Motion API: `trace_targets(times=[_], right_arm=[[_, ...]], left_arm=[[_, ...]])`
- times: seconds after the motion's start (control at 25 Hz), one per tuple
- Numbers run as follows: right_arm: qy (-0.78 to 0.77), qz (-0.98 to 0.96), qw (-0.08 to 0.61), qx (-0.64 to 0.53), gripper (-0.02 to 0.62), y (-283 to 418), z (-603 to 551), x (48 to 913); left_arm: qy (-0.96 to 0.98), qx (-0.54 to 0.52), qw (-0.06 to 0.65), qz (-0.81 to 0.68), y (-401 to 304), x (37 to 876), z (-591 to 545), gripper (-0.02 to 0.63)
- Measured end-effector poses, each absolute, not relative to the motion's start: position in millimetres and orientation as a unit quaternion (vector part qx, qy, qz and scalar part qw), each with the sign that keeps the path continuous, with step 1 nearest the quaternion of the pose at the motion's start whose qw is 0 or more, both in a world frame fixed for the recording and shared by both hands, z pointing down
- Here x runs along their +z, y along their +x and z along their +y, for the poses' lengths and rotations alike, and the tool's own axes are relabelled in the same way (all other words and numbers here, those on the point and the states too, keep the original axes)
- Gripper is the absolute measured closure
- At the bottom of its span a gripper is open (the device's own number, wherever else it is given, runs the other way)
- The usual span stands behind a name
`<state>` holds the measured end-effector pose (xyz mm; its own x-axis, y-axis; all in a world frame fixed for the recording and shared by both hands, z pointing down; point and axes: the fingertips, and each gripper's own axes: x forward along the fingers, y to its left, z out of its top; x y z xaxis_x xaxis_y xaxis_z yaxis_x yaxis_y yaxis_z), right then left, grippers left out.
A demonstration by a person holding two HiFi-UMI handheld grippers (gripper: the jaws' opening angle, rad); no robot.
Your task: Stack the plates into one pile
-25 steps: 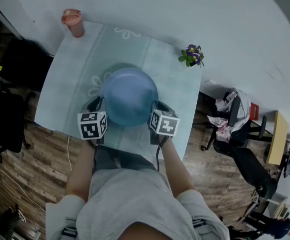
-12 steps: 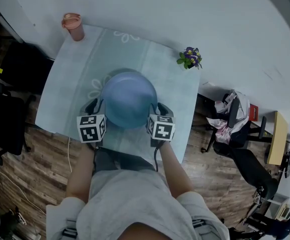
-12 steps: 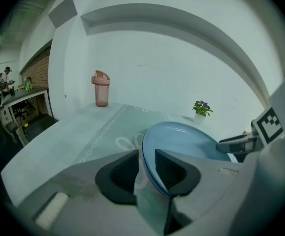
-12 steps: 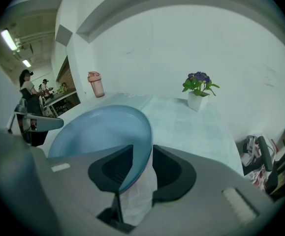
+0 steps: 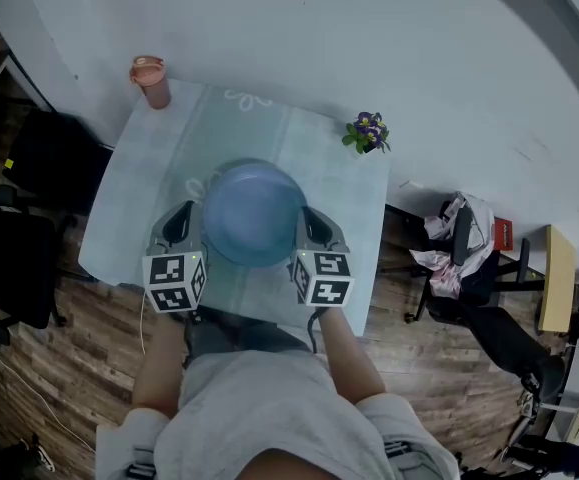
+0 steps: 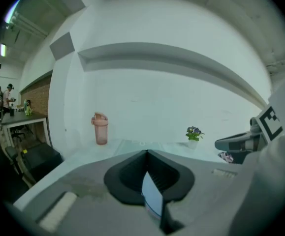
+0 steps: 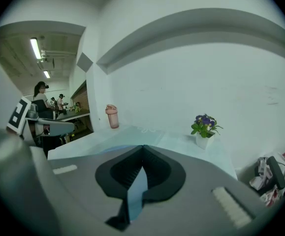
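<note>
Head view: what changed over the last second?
The left gripper and right gripper have just been closing and now clamp opposite edges of the blue plate. Both rose with it, so it appears lifted off the table. The pink cup and flower pot stayed put.

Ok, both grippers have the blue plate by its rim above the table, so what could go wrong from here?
1. Thin grip: the left gripper and right gripper have only just closed, each pinching a narrow strip of the blue plate at its rim. It could slip out and drop onto the table.
2. Uneven hands: the plate is held from opposite sides, so it may tilt or twist loose if one hand moves ahead of the other.
</note>
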<state>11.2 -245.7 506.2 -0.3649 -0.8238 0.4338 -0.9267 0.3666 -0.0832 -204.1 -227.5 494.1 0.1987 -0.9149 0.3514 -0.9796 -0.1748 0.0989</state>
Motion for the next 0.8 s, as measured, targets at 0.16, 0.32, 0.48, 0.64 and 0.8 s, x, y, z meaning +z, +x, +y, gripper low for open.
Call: trace_targets(times=[0.16, 0.32, 0.48, 0.64, 0.8], right_arm=[[0.537, -0.824, 0.119, 0.138, 0.593, 8.0, -236.9, 466.4], [0.538, -0.831, 0.088, 0.109, 0.594, 9.5, -227.0, 429.9], [0.541, -0.835, 0.064, 0.077, 0.594, 12.8, -216.0, 396.8], [0.545, -0.836, 0.042, 0.049, 0.594, 20.1, -205.4, 368.1], [0.553, -0.832, 0.022, 0.023, 0.594, 31.1, -194.1, 343.8]], left_arm=[[0.778, 0.069, 0.096, -0.618, -198.7, 445.5, -217.1, 0.600], [0.795, 0.037, 0.050, -0.603, -191.2, 402.8, -205.1, 0.600], [0.803, 0.014, 0.013, -0.596, -187.5, 367.4, -194.0, 0.600], [0.804, -0.017, -0.006, -0.594, -187.1, 339.4, -184.6, 0.600], [0.808, -0.029, -0.031, -0.587, -182.1, 318.5, -173.6, 0.600]])
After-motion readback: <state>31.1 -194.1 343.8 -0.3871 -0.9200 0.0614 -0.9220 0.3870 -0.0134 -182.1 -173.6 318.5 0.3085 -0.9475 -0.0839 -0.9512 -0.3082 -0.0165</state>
